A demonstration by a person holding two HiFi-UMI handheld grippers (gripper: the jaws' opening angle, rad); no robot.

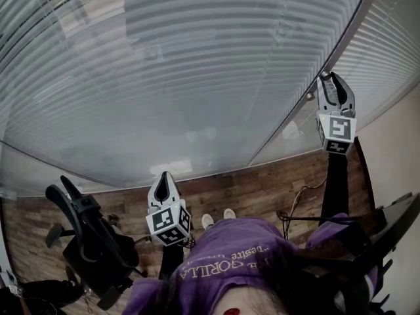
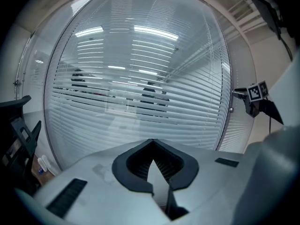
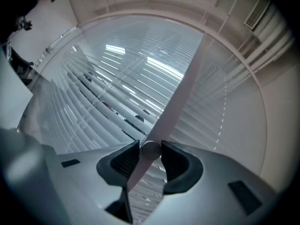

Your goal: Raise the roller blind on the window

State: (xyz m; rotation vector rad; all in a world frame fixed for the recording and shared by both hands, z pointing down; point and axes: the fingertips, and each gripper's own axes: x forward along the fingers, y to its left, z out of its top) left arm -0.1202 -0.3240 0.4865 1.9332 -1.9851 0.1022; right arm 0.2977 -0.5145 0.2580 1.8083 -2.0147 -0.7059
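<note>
Ahead of both grippers stands the large clear glass pane (image 1: 197, 77), with the white horizontal-slat blind (image 2: 140, 93) behind it. The left gripper (image 1: 164, 176) sits low, well apart from the right gripper (image 1: 331, 77), which is up and to its right. Straight ahead of the right gripper runs the pale metal frame post (image 3: 183, 88). The small round silver knob (image 3: 151, 150) on that post lies in line with the gap between that gripper's jaws. Left of and below the left gripper, the black wheeled office chair (image 1: 92, 241) stands on the brown wood-plank floor (image 1: 256, 186). Just right of that gripper, on the floor, are the person's white shoes (image 1: 216, 218).
</note>
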